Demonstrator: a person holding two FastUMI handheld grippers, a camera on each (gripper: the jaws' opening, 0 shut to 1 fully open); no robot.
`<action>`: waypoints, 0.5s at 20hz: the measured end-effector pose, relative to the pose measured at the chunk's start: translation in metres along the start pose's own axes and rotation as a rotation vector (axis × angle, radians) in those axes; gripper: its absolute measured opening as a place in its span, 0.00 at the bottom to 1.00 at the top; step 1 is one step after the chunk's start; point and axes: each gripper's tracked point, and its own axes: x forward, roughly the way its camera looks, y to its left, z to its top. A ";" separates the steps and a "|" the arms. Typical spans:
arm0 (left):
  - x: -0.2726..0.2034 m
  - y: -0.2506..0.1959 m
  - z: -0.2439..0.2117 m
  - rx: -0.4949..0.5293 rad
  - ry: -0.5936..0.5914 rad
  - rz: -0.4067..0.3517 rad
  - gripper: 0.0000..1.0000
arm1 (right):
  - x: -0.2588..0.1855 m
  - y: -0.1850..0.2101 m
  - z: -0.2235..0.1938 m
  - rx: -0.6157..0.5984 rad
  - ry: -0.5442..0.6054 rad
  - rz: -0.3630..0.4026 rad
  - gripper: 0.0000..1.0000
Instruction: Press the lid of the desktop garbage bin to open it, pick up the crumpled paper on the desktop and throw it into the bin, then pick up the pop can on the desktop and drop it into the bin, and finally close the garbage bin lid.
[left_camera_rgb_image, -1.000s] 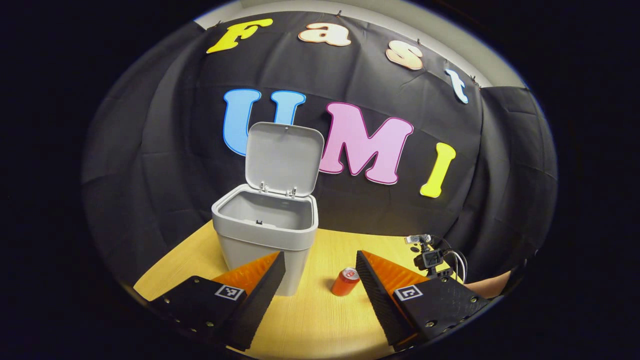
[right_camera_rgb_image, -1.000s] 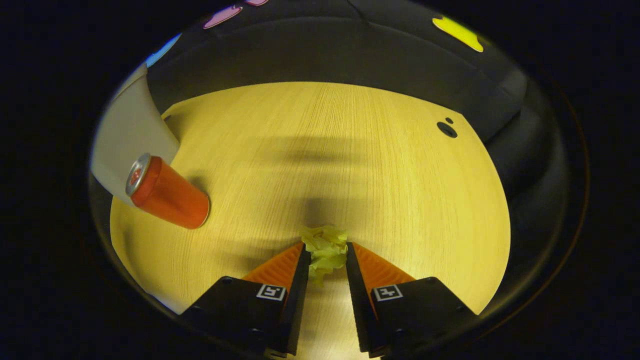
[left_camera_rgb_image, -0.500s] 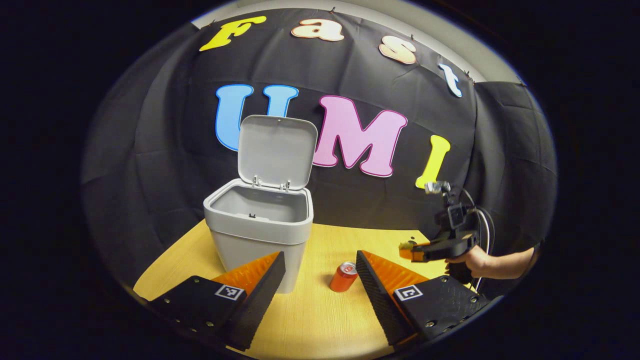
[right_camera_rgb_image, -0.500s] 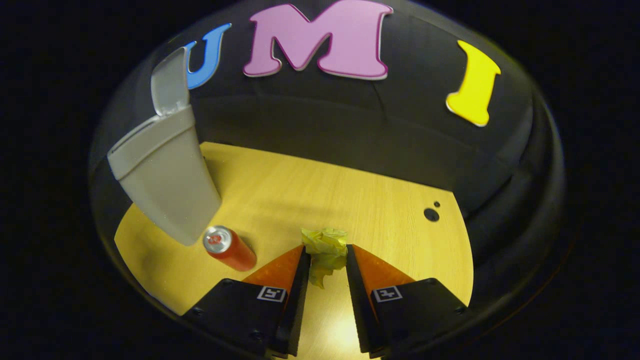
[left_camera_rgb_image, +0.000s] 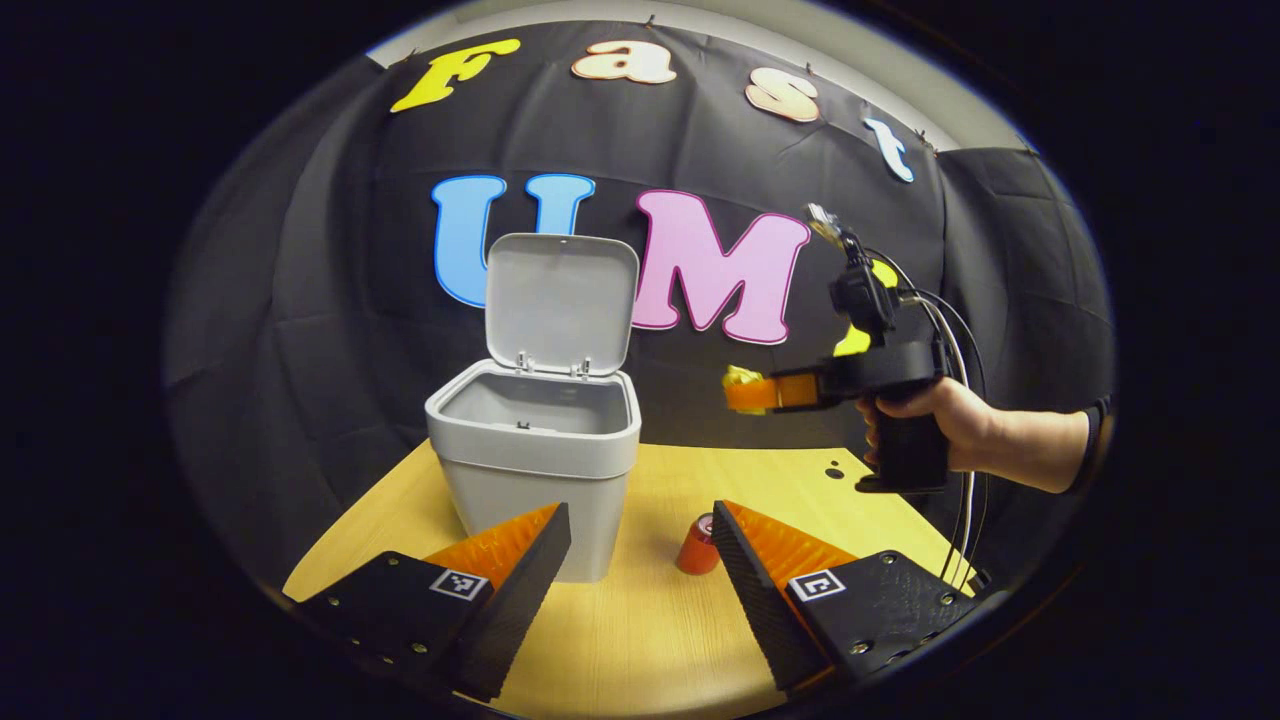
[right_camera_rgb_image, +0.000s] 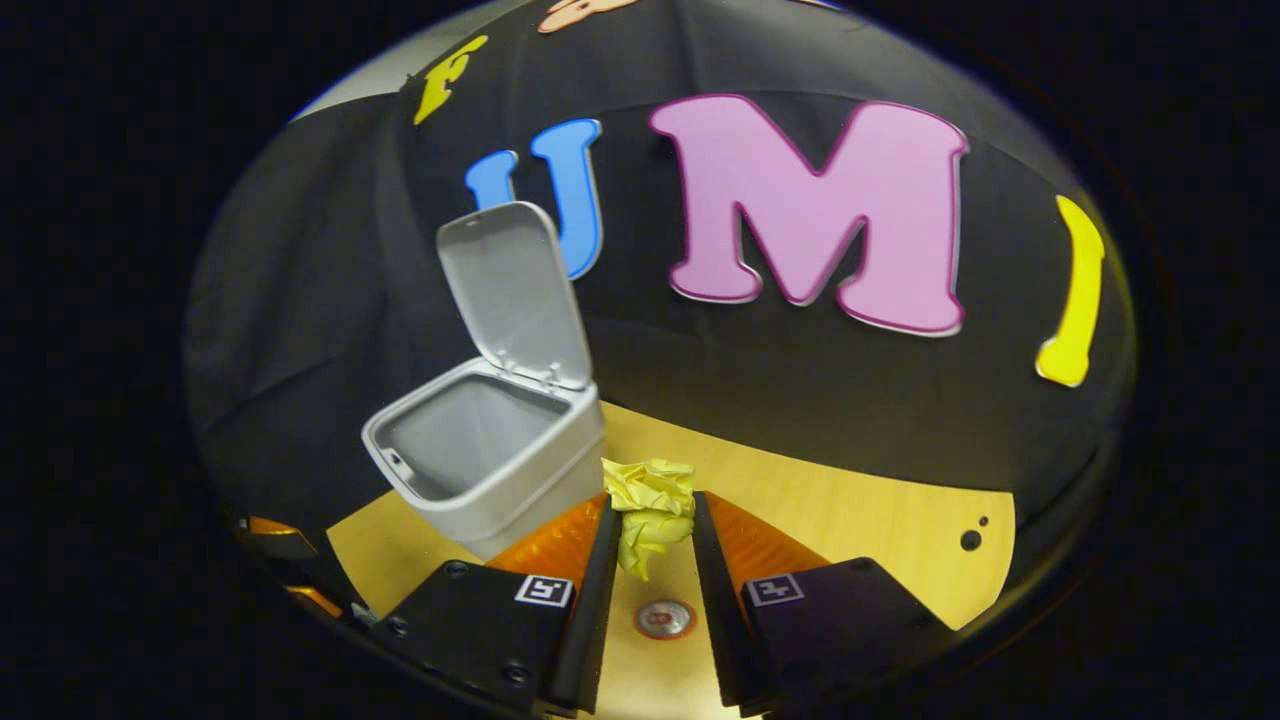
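Yellow crumpled paper (right_camera_rgb_image: 652, 505) sits pinched in the right claw (right_camera_rgb_image: 650, 520) at lower centre, above the pop can (right_camera_rgb_image: 665, 618) on the desk (right_camera_rgb_image: 840, 510). Left of centre, the grey bin (left_camera_rgb_image: 535, 450) stands with its lid (left_camera_rgb_image: 562, 303) raised. Spread wide, the left claw (left_camera_rgb_image: 640, 560) holds nothing.

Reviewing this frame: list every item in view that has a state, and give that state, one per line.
garbage bin: upright on the desk, nothing visible inside
lid: open, standing up at the back
crumpled paper: pinched, held in the air beside the bin
pop can: upright on the desk
right gripper: shut on the paper
left gripper: open, holding nothing
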 end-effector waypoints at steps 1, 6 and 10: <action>-0.003 0.005 0.001 -0.006 -0.003 0.013 0.94 | 0.005 0.016 0.006 -0.031 -0.007 0.021 0.48; -0.016 0.033 -0.004 -0.038 -0.006 0.089 0.94 | 0.034 0.085 0.020 -0.067 0.000 0.150 0.48; -0.027 0.054 -0.005 -0.056 -0.010 0.141 0.94 | 0.052 0.121 0.008 -0.097 0.024 0.187 0.48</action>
